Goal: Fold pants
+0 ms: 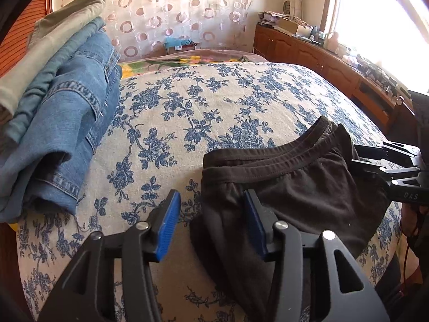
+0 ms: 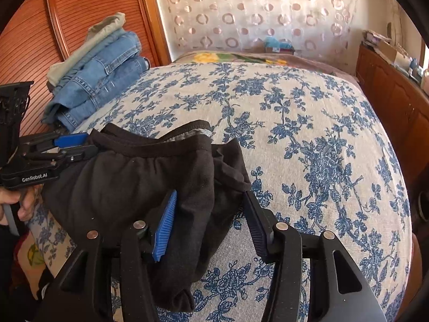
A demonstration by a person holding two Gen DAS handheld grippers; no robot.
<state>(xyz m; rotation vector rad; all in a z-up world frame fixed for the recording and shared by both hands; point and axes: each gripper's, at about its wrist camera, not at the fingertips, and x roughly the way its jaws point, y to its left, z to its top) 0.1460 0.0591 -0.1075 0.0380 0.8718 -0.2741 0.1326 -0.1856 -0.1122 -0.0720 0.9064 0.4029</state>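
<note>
You see matt black knit cloth pants [image 1: 295,187], soft with a ribbed waistband; your grippers' [image 1: 211,222] frames look like matt black plastic with ribbed blue pads [image 2: 165,228]; bedcover [image 2: 308,134] coarse woven cloth; jeans stack [image 1: 67,134] denim; cabinet [image 1: 335,67] glossy wood

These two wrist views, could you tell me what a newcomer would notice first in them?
The black pants lie bunched on the near edge of the blue-flowered bedspread, between the open left tool and right tool, fabric lying between the right's fingers. At the far left a stack of folded jeans sits by the wooden wardrobe.
</note>
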